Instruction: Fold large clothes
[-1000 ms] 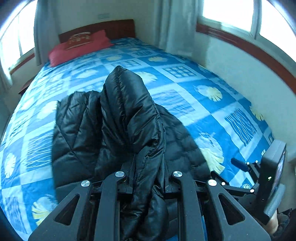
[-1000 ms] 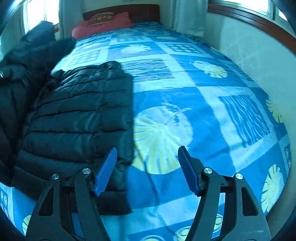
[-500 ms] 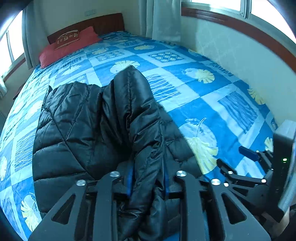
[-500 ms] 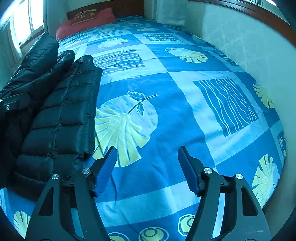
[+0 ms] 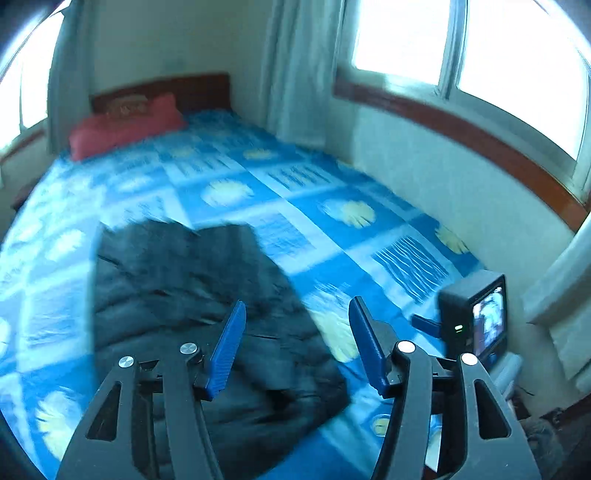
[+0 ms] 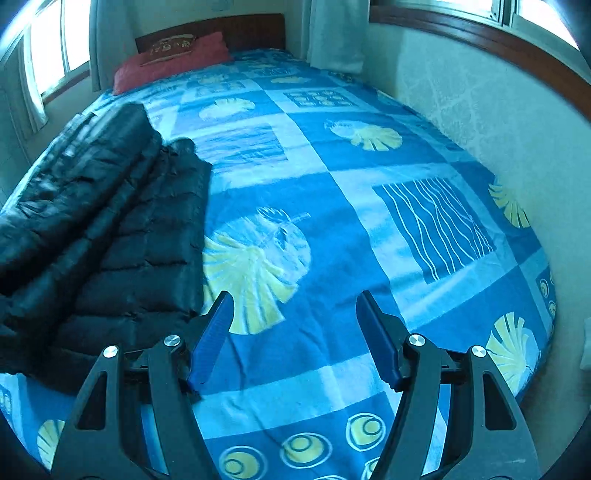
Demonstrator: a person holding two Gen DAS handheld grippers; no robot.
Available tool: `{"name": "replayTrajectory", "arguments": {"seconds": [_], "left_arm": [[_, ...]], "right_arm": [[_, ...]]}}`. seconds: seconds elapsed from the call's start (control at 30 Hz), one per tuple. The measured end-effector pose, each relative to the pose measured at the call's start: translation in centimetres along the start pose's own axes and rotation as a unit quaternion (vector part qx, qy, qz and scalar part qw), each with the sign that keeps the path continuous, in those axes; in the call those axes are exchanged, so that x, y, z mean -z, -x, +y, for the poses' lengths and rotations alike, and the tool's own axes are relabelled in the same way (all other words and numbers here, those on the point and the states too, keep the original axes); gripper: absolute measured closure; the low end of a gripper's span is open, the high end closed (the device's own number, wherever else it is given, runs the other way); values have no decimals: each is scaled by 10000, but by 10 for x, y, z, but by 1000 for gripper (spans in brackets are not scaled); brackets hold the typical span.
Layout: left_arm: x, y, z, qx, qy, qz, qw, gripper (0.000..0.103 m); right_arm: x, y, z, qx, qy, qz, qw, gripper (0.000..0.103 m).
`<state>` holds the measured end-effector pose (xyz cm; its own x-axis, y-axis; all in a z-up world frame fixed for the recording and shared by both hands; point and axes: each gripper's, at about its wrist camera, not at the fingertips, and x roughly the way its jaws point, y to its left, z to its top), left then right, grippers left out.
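A black quilted puffer jacket [image 5: 177, 295] lies folded lengthwise on the blue patterned bedspread [image 5: 303, 206]. My left gripper [image 5: 297, 314] hovers above the jacket's near right part, its jaws opening, nothing between the blue pads. In the right wrist view the same jacket [image 6: 110, 229] lies at the left, one half laid over the other. My right gripper [image 6: 293, 306] stands open over bare bedspread [image 6: 332, 206] to the jacket's right, empty. The right gripper's body and screen [image 5: 472, 317] show at the right of the left wrist view.
A red pillow [image 6: 170, 59] lies at the wooden headboard [image 6: 251, 26]. A pale wall [image 6: 480, 110] with a wood-trimmed window sill runs along the bed's right edge. Curtains hang in the far corners. The bedspread right of the jacket is bare.
My left gripper let go of the jacket fold it was pinching, rose and drew back; the raised fold has dropped flat. My right gripper shifted slightly and stayed open.
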<state>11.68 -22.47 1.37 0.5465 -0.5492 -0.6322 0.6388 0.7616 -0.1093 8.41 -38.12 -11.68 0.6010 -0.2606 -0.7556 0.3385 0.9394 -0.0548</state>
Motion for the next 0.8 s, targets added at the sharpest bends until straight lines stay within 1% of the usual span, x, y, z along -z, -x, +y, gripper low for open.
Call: {"name": "replayTrajectory", "arguments": {"seconds": [0.03,0.1,0.13,0.2,0.23,0.3,0.33,0.37,0.4,0.47,0.5,0.53,0.57,0.6,0.63,0.67,0.7,0.73,0.8], "left_arm": [[1,6,9,-126,37,-81,9999,35],[6,16,40,-536,235,-198,9981,34],[9,17,52,-697,318,-195,9969,34],[22,15,91,-1130,646,-120,9914,34],[27,14,102,-1252,747,-85,9893,34],[45,5,132,-1611,969,86,9821,34],[55,-1,143,-1679,1071,187,9798,34],[62,-3,150,-1680,1159,262,9786,34],[69,-7,156,-1649,1257,342,9777,34],[83,-16,163,-1546,1408,484,9767,34],[86,-18,163,-1505,1447,474,9768,34],[90,-16,165,-1473,1475,441,9770,34],[91,-18,167,-1439,1491,420,9774,34],[91,-19,167,-1399,1513,417,9776,34],[92,-21,165,-1376,1526,413,9778,34],[92,-22,165,-1323,1533,397,9785,34],[90,-23,165,-1270,1530,393,9793,34],[88,-22,163,-1254,1531,381,9795,34],[83,-22,165,-1224,1529,312,9801,34]], "right_arm": [[-3,3,3,-38,5,-33,10000,35],[-12,10,15,-160,61,-144,9997,35],[-17,13,21,-232,86,-192,9995,35],[-29,18,34,-433,85,-268,9987,34],[-34,19,39,-527,51,-296,9982,29],[-45,22,50,-800,-91,-356,9961,22],[-51,21,58,-1038,-181,-345,9938,21],[-56,18,66,-1240,-227,-296,9916,20],[-60,13,74,-1394,-228,-205,9898,16],[-63,1,88,-1411,-142,29,9899,15],[-63,-9,97,-1286,-38,234,9914,14],[-61,-15,100,-1235,5,345,9917,14],[-59,-21,102,-1252,5,466,9910,14],[-55,-29,102,-1433,-98,622,9877,16],[-52,-34,100,-1693,-191,744,9826,41],[-50,-38,100,-1937,-252,899,9766,60],[-50,-38,100,-1850,-199,855,9788,73],[-51,-33,101,-1795,-108,718,9811,80],[-59,-21,95,-1600,-51,341,9865,84]]}}
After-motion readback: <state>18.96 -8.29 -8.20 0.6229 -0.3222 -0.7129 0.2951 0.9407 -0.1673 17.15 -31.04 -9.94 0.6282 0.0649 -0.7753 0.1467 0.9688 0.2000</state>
